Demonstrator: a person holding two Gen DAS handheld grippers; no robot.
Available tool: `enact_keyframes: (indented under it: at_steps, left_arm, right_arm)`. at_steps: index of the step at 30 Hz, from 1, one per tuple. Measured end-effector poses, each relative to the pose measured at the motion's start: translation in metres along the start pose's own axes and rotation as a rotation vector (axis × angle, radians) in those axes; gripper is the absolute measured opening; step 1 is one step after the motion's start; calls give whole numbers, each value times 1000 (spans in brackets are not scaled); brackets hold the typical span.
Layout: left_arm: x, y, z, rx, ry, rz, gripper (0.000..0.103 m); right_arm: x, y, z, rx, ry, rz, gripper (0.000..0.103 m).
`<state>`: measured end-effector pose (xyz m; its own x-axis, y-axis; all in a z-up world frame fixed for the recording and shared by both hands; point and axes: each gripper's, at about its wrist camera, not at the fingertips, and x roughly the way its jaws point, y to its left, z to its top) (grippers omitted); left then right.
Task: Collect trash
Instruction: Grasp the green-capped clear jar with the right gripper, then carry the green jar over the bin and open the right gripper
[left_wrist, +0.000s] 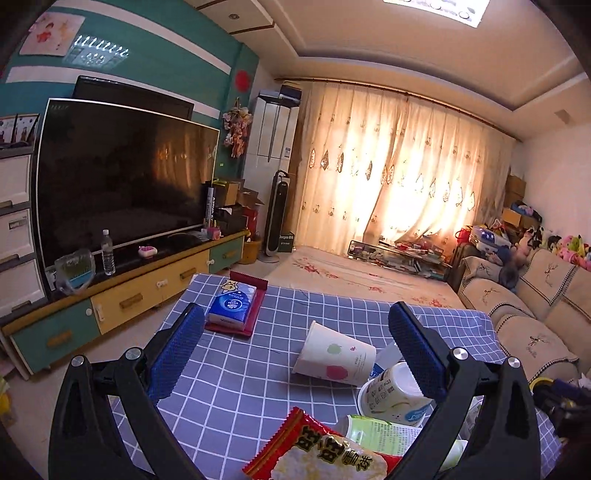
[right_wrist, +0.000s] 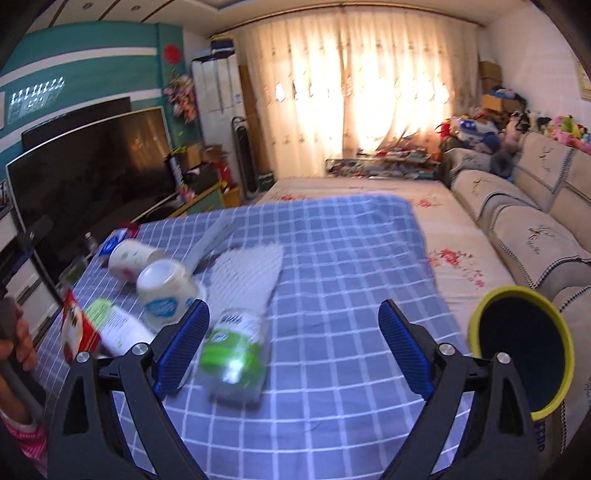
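Observation:
Trash lies on a table with a blue checked cloth (left_wrist: 258, 354) (right_wrist: 351, 258). A paper cup with fruit prints (left_wrist: 334, 356) (right_wrist: 133, 258) lies on its side. A white yogurt cup (left_wrist: 391, 397) (right_wrist: 166, 290), a red snack bag (left_wrist: 317, 454) (right_wrist: 75, 328) and a green-white carton (left_wrist: 384, 432) (right_wrist: 118, 325) lie close together. A clear bottle with a green label (right_wrist: 236, 354) and a white foam net (right_wrist: 247, 273) lie near my right gripper (right_wrist: 295, 343), which is open and empty above the cloth. My left gripper (left_wrist: 295, 347) is open and empty over the trash pile.
A blue tissue pack (left_wrist: 231, 304) on a red tray sits at the table's far left. A dark bin with a yellow rim (right_wrist: 521, 350) stands at the table's right side. A TV cabinet (left_wrist: 147, 291) is left, a sofa (right_wrist: 517, 221) right.

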<state>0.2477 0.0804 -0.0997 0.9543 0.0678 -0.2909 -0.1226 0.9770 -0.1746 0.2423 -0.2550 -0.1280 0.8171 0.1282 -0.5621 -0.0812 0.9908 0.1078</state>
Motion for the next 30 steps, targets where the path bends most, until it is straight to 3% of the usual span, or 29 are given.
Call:
enact_keyframes:
  at_steps: [7,13,15,23,30]
  left_arm:
    - [-2,8,-3,-37,20,-14,98]
    - [-2,9,-4,-52,24,-32,98]
    - [-1,8,-4,-49,29,-34,98]
    - [-1,6,-4,-42,37,-36,98]
    - [1,6,-6,-43,42,-30,98]
  right_arm:
    - [30,31,-13,-58,121,0,86]
    - [60,30,-25,-34,231,-7,61]
    - [60,29,-25,-21,226,0,51]
    - [45,24,-24,5,217,57,49]
    - [14,-12,-9,71,152,53,49]
